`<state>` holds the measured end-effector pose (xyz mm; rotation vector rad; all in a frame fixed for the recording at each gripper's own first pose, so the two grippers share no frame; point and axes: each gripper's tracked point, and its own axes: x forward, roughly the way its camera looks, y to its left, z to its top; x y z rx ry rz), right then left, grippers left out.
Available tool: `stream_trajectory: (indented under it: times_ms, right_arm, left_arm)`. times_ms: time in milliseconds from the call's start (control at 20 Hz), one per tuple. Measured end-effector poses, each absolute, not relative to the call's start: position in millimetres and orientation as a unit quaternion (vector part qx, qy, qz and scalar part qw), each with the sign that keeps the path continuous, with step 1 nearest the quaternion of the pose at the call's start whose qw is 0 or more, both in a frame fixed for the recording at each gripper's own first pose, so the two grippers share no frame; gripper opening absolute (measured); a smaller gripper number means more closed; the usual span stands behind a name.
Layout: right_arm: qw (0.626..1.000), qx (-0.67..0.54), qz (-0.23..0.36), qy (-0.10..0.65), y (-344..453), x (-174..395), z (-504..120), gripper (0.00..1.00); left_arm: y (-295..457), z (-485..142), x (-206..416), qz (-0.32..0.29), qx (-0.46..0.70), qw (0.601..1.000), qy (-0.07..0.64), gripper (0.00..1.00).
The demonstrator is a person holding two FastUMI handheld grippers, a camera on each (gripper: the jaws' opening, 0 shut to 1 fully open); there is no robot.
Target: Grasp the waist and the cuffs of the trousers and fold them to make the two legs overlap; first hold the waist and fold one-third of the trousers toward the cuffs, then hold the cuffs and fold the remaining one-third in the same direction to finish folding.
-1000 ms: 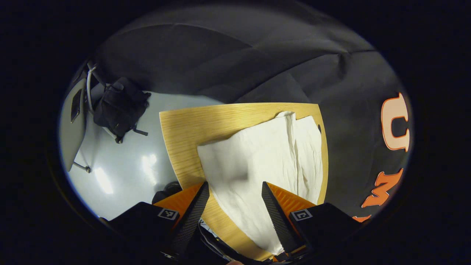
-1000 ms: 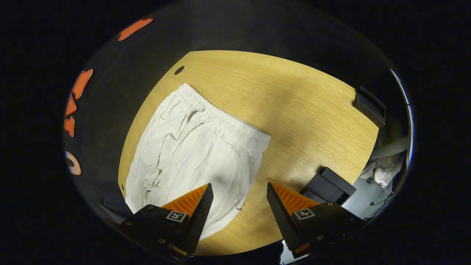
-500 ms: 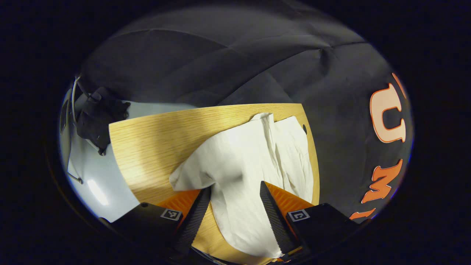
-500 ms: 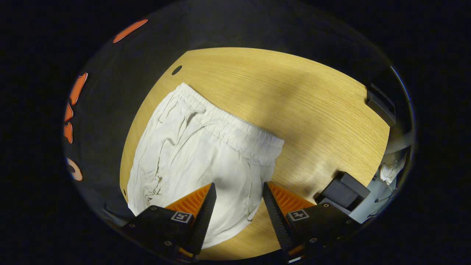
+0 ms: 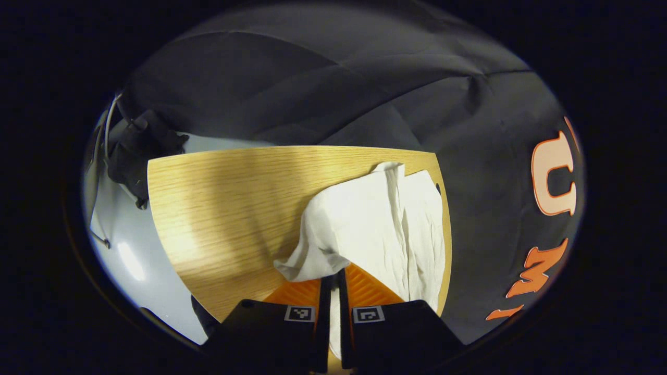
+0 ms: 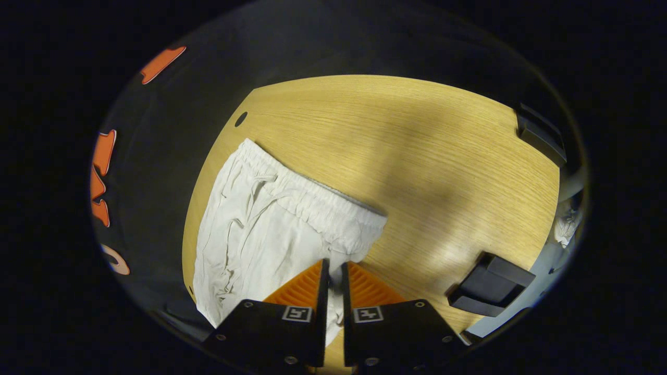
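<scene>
Booth wall: black cloth (image 5: 323,88), matte, creased in long diagonal folds. Pale glossy floor (image 5: 130,250) shows past the table edge in the left gripper view, with glare spots. Dark bag-like bundle (image 5: 138,151) sits on that floor near a pale panel; too small to tell more.

Table (image 6: 417,146): light wood laminate, fine straight grain, rounded corners, small dark round hole (image 6: 241,119) near its far left corner in the right gripper view. Two black blocky boxes at its right edge: one near (image 6: 490,284), one far (image 6: 539,138).

Trousers (image 6: 260,229): off-white, thin woven fabric, heavily wrinkled, lying along the table's left edge in the right gripper view. Waist (image 6: 318,203) is a gathered elastic band, ruched, with a drawstring hanging below it.

Right gripper (image 6: 332,271): fingers nearly together with a thin strip of white cloth between them, pinching the trousers just below the near corner of the waistband. That corner looks slightly lifted, with a dark shadow line under the band.

Left gripper (image 5: 331,278): fingers likewise closed on cloth, gripping a leg end of the trousers (image 5: 375,224). Fabric bunches into a pointed fold at the pinch and tents up off the wood, then spreads flat toward the far table edge. Ribbed inner faces show on both grippers' fingers.
</scene>
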<state>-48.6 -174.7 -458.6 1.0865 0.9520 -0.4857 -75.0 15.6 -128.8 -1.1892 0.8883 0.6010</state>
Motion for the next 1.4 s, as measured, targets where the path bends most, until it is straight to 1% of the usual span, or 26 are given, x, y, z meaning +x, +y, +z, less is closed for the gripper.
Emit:
stream_trajectory:
  times_ms: [50,100,150,200,350,450,500,650,700,750,800,850,900,950,1100,1150,1200,1300,1400]
  right_arm:
    - [0.719,0.507,-0.220,0.421,-174,-48,-458,0.04]
    - [0.713,0.524,-0.220,0.411,-173,-47,-457,0.03]
    - [0.709,0.534,-0.222,0.404,-173,-47,-457,0.02]
    - [0.710,0.537,-0.217,0.402,-172,-46,-457,0.03]
    - [0.718,0.528,-0.199,0.407,-168,-44,-455,0.01]
    - [0.722,0.534,-0.192,0.395,-167,-39,-446,0.02]
    - [0.722,0.539,-0.189,0.390,-166,-36,-440,0.01]
    - [0.720,0.555,-0.175,0.379,-166,-30,-423,0.01]
    - [0.724,0.548,-0.178,0.379,-167,-26,-420,0.01]
    - [0.730,0.541,-0.176,0.379,-166,-23,-418,0.01]
    - [0.734,0.538,-0.173,0.375,-166,-21,-410,0.01]
    - [0.736,0.540,-0.171,0.372,-165,-18,-404,0.01]
    - [0.736,0.541,-0.172,0.370,-164,-15,-400,0.01]
    - [0.736,0.539,-0.175,0.370,-164,-11,-396,0.01]
    - [0.747,0.527,-0.187,0.360,-170,-4,-383,0.01]
    - [0.750,0.523,-0.199,0.353,-177,-2,-382,0.01]
    - [0.745,0.532,-0.208,0.345,-179,6,-378,0.01]
    - [0.740,0.550,-0.210,0.324,-180,25,-364,0.01]
    - [0.754,0.535,-0.216,0.314,-185,35,-353,0.01]
  left_arm:
    - [14,-133,-72,0.265,-0.515,0.704,0.411,0.12]
    - [11,-125,-76,0.258,-0.498,0.712,0.422,0.08]
    - [7,-118,-68,0.242,-0.493,0.720,0.425,0.11]
    - [4,-112,-58,0.232,-0.489,0.728,0.420,0.08]
    - [11,-100,-41,0.227,-0.455,0.752,0.419,0.09]
    - [8,-86,-31,0.215,-0.444,0.763,0.419,0.09]
    - [8,-79,-27,0.207,-0.439,0.769,0.416,0.07]
    - [5,-66,-11,0.166,-0.386,0.798,0.433,0.08]
    - [2,-61,-2,0.151,-0.374,0.803,0.439,0.08]
    - [1,-57,8,0.140,-0.370,0.807,0.439,0.06]
    - [0,-53,19,0.132,-0.369,0.811,0.435,0.08]
    - [-1,-48,30,0.123,-0.371,0.812,0.432,0.08]
    - [-3,-44,35,0.116,-0.372,0.813,0.433,0.07]
    - [-5,-39,46,0.107,-0.374,0.815,0.430,0.09]
    - [-5,-31,77,0.080,-0.369,0.826,0.419,0.09]
    - [4,-38,85,0.074,-0.343,0.832,0.429,0.09]
    - [6,-44,89,0.063,-0.336,0.830,0.441,0.08]
    - [7,-45,108,0.036,-0.327,0.833,0.445,0.09]
    - [1,-43,129,0.007,-0.312,0.837,0.449,0.08]
